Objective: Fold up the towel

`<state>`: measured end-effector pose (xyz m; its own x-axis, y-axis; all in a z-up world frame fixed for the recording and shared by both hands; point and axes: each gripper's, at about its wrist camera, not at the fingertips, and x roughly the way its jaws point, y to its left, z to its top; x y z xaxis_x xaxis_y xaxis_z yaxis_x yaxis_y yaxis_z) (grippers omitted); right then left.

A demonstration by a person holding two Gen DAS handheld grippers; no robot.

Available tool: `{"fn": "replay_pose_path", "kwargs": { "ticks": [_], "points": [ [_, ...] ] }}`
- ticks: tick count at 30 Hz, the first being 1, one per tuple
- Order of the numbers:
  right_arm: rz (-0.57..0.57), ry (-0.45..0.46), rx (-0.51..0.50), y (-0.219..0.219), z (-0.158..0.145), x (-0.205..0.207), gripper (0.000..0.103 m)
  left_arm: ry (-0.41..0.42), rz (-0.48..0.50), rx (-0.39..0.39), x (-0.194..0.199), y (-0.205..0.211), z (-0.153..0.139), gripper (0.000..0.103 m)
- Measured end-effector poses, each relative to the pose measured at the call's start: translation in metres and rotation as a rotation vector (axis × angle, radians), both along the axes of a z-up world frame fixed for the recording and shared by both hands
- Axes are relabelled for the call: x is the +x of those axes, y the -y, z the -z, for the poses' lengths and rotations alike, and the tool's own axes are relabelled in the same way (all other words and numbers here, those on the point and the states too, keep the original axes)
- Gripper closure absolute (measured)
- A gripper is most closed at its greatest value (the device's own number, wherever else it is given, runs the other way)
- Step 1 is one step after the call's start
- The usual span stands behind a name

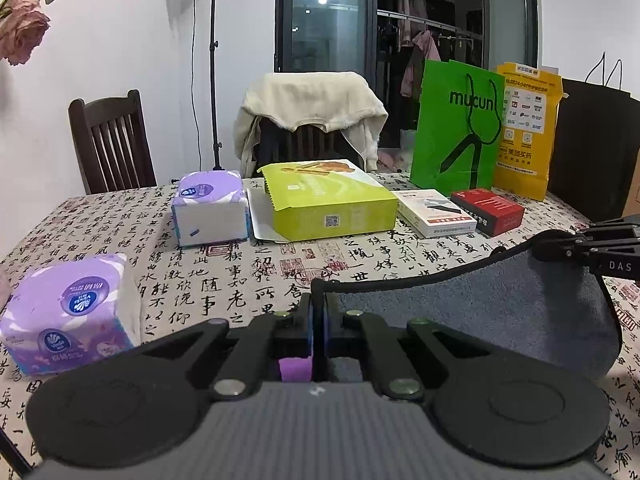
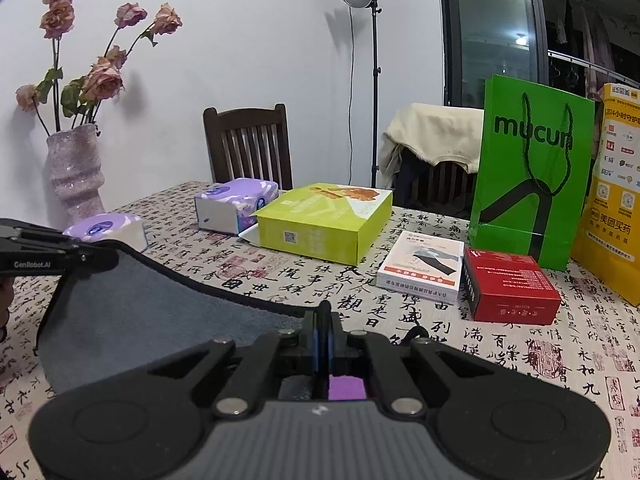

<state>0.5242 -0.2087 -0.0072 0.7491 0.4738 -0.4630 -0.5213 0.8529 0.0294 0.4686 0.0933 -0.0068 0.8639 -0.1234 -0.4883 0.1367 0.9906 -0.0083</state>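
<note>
A grey towel [image 1: 500, 320] with a dark hem hangs lifted above the calligraphy-print tablecloth, stretched between both grippers. My left gripper [image 1: 319, 300] is shut on one corner of the towel. The right gripper [image 1: 560, 246] shows at the right edge of the left wrist view, pinching the other corner. In the right wrist view my right gripper [image 2: 323, 312] is shut on the towel [image 2: 140, 312], and the left gripper [image 2: 96, 258] holds the far corner at the left edge. The towel's top edge sags between them.
Two purple tissue packs [image 1: 68, 312] [image 1: 210, 208], a lime-green box [image 1: 328, 200], a white box [image 1: 436, 212] and a red box [image 1: 488, 210] lie on the table [image 1: 240, 280]. A green bag [image 1: 456, 128], a yellow bag [image 1: 526, 128], chairs and a vase [image 2: 76, 172] stand behind.
</note>
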Motion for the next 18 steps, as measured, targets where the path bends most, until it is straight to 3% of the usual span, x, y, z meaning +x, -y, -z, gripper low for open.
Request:
{"fn": "replay_pose_path", "kwargs": {
  "ticks": [18],
  "points": [
    [-0.002, -0.019, -0.014, -0.005, 0.008, 0.032, 0.099, -0.047, 0.005, -0.013, 0.037, -0.008, 0.011, 0.098]
  ]
}}
